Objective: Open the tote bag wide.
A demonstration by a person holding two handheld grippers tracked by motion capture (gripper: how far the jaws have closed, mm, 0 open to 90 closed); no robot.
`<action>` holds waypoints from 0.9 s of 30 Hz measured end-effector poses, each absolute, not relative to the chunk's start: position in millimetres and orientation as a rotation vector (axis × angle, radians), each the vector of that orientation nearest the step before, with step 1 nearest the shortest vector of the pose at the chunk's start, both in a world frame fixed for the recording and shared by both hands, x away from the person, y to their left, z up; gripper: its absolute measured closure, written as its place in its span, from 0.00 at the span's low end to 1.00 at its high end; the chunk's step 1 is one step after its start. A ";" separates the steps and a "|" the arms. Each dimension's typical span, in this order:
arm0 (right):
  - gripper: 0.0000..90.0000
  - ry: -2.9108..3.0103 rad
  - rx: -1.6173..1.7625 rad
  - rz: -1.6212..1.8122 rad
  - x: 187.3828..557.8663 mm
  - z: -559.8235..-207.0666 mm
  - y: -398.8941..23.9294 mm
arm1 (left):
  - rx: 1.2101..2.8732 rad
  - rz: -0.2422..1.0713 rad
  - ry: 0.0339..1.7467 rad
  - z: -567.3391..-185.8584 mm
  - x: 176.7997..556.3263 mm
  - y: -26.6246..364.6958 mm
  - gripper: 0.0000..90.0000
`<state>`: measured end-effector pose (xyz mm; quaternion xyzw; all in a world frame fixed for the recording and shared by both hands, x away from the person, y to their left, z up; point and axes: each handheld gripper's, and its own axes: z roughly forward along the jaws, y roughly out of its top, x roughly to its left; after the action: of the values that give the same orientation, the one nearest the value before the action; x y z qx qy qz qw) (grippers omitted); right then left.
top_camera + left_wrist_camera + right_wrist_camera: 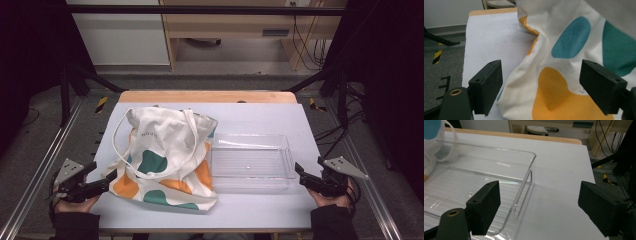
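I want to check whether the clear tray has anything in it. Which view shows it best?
The high view: the whole clear tray is seen from above, and it looks empty. The right gripper view shows one near corner and part of the ribbed floor between open jaws. The left gripper view looks at the tote bag instead.

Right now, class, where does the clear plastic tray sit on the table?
In the high view the clear plastic tray sits right of centre on the table, next to the tote bag, with the right hand-held gripper just off its right end.
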<state>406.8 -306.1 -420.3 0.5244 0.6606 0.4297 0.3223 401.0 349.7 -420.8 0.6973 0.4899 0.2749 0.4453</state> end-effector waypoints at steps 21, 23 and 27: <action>0.22 1.822 1.264 1.244 402.6 -396.2 -258.3 | 1.674 0.667 1.174 -400.2 397.8 347.3 0.26; 0.23 1.831 1.251 1.258 401.8 -393.8 -253.0 | 1.667 0.667 1.168 -396.1 396.9 346.7 0.26; 0.23 1.839 1.225 1.290 402.0 -388.8 -242.8 | 1.671 0.671 1.155 -392.3 396.1 343.9 0.27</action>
<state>402.0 -242.8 -388.8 0.4586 0.6883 0.4830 0.2874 396.1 343.9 -392.3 0.6849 0.4737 0.2749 0.4805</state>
